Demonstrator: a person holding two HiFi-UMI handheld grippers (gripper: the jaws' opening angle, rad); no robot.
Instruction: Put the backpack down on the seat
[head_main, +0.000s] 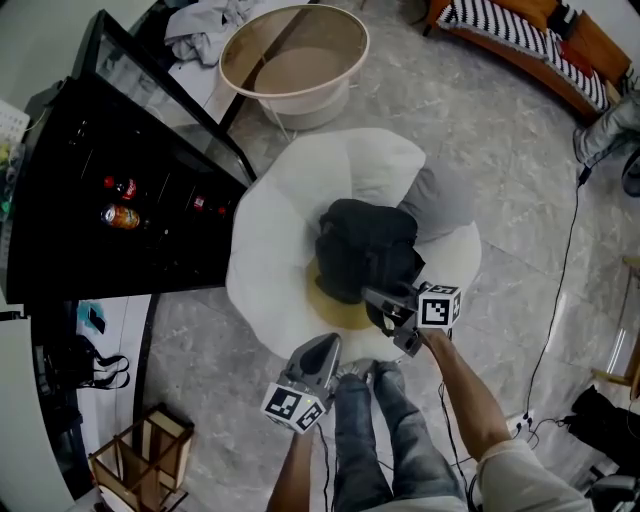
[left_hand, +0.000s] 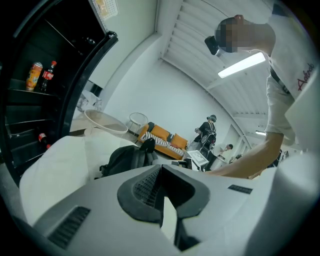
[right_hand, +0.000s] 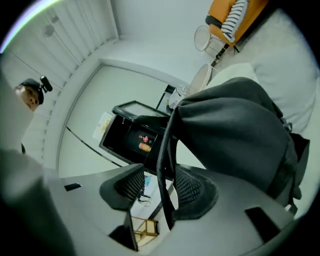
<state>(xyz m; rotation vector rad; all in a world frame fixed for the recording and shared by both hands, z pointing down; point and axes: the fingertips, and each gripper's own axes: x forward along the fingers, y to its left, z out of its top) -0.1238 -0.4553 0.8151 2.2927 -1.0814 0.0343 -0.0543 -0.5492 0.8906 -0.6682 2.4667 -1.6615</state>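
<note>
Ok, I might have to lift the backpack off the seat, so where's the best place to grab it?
Its thin strap, which stands clear of the bulky backpack body. Come from the person's side, where the open right tongs straddle it.

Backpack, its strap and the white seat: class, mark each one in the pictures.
backpack (head_main: 365, 245), head view, top of its black body.
strap (right_hand: 161, 150), right gripper view, mid-length of the black band.
seat (head_main: 270, 250), head view, bare white cushion left of the backpack.
</note>
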